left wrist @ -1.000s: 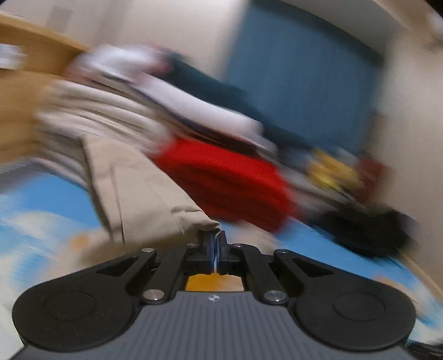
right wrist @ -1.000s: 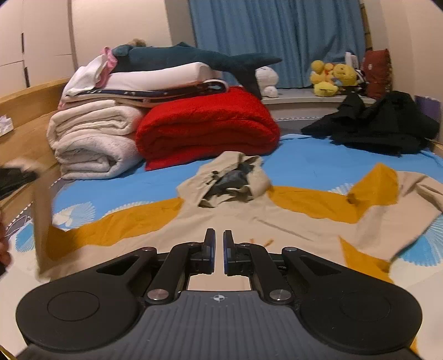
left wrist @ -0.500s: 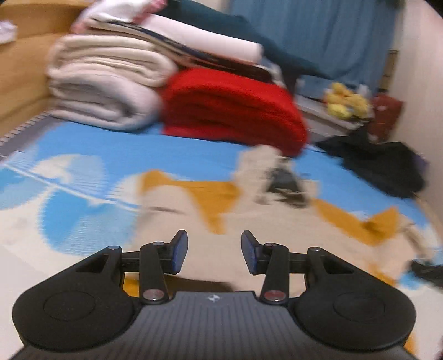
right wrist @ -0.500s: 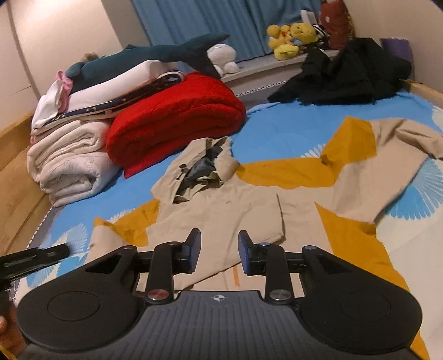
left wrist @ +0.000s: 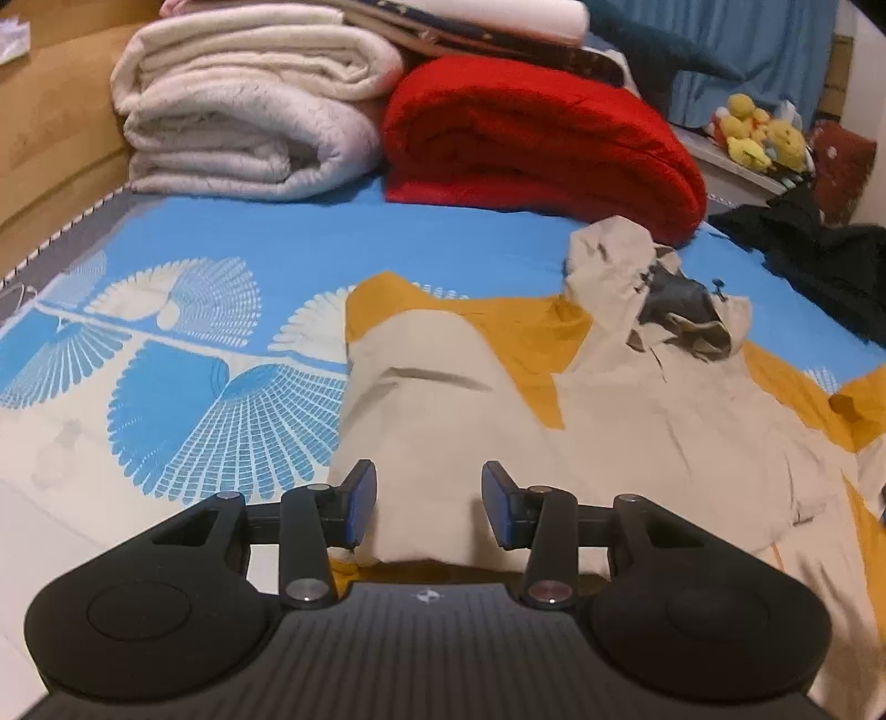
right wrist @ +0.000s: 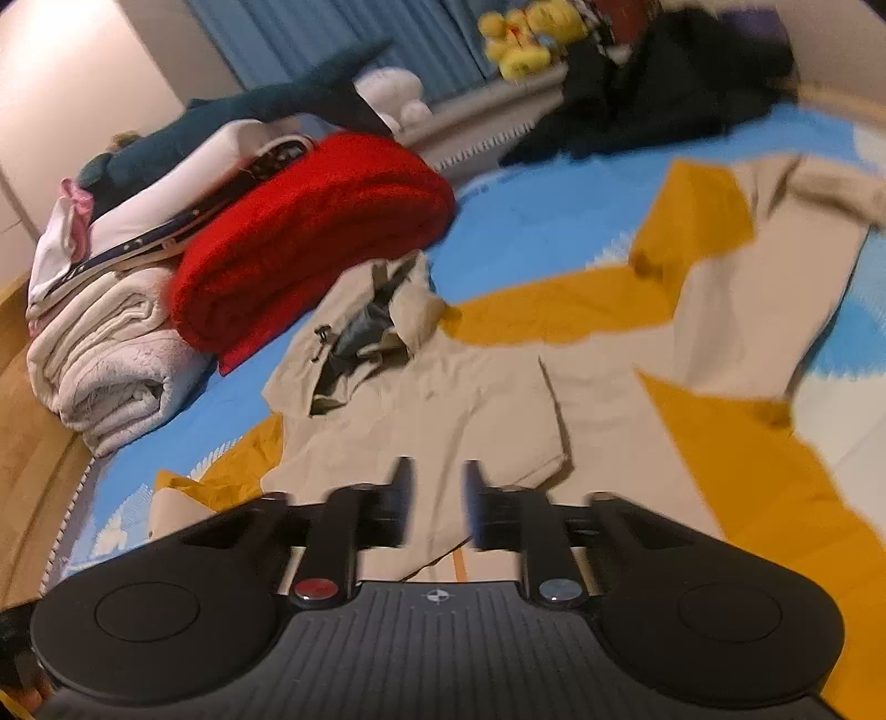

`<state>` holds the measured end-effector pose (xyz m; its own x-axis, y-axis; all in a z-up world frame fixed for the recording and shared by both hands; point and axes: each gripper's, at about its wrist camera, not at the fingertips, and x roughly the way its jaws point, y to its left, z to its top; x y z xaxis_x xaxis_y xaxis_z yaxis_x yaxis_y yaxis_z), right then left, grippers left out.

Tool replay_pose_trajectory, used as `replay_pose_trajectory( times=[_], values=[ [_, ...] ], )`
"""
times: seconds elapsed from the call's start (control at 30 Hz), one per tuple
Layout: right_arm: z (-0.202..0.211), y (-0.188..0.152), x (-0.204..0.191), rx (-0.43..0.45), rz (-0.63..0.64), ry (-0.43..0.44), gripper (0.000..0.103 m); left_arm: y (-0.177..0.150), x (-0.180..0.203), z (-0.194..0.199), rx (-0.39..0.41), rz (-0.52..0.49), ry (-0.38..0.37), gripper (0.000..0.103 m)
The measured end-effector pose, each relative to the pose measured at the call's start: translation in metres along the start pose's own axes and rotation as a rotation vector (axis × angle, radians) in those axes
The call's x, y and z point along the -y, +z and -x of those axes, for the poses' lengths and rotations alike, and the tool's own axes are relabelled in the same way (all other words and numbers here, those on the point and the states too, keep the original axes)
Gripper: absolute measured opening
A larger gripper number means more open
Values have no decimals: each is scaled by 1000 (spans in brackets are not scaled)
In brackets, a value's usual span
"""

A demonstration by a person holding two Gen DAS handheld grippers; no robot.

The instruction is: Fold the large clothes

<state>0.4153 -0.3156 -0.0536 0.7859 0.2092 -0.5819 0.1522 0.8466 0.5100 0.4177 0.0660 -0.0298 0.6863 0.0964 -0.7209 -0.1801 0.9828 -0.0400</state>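
A large beige and mustard hooded jacket [left wrist: 637,410] lies spread on the bed, its left sleeve folded in over the body. Its hood [left wrist: 659,288] is crumpled at the far end and shows a dark lining. My left gripper [left wrist: 426,507] is open and empty, low over the jacket's near left edge. In the right wrist view the jacket [right wrist: 498,399] lies ahead, its right sleeve [right wrist: 775,299] stretched out to the right. My right gripper [right wrist: 437,509] is open and empty just above the jacket's body.
The bed has a blue and white patterned sheet [left wrist: 183,343]. A folded red blanket [left wrist: 531,138] and a stack of white blankets [left wrist: 249,116] sit at the head. A black garment [left wrist: 819,260] lies far right. Yellow plush toys [right wrist: 526,39] sit by the curtain.
My left gripper was shut on the jacket sleeve, carried it over the body and opened, letting it go. My right gripper opened from nearly shut and moved in over the jacket.
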Motion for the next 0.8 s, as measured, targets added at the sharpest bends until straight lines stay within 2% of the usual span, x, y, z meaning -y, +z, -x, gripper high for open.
replay_pose_trajectory(
  times=[0.1, 0.27, 0.47, 0.57, 0.67, 0.73, 0.8],
  values=[
    [-23, -3, 12, -48, -62, -8, 41, 6, -14, -1, -9, 35, -9, 47],
    [-58, -10, 26, -103, -150, -8, 41, 5, -22, -6, -35, 16, 8, 47],
    [-94, -18, 35, -155, -247, 17, 41, 11, -32, -16, -50, 78, 13, 47],
    [-105, -27, 34, -186, -252, 16, 40, 13, -35, -19, -53, 94, 13, 47],
    [-107, -28, 27, -184, -200, 37, 2, 14, -37, -21, -55, 96, 21, 47],
    [-95, -21, 20, -122, -156, 52, 1, 13, -39, -22, -57, 100, 24, 47],
    [-76, -11, 11, -22, -105, 56, 1, 12, -40, -23, -59, 101, 27, 47]
  ],
)
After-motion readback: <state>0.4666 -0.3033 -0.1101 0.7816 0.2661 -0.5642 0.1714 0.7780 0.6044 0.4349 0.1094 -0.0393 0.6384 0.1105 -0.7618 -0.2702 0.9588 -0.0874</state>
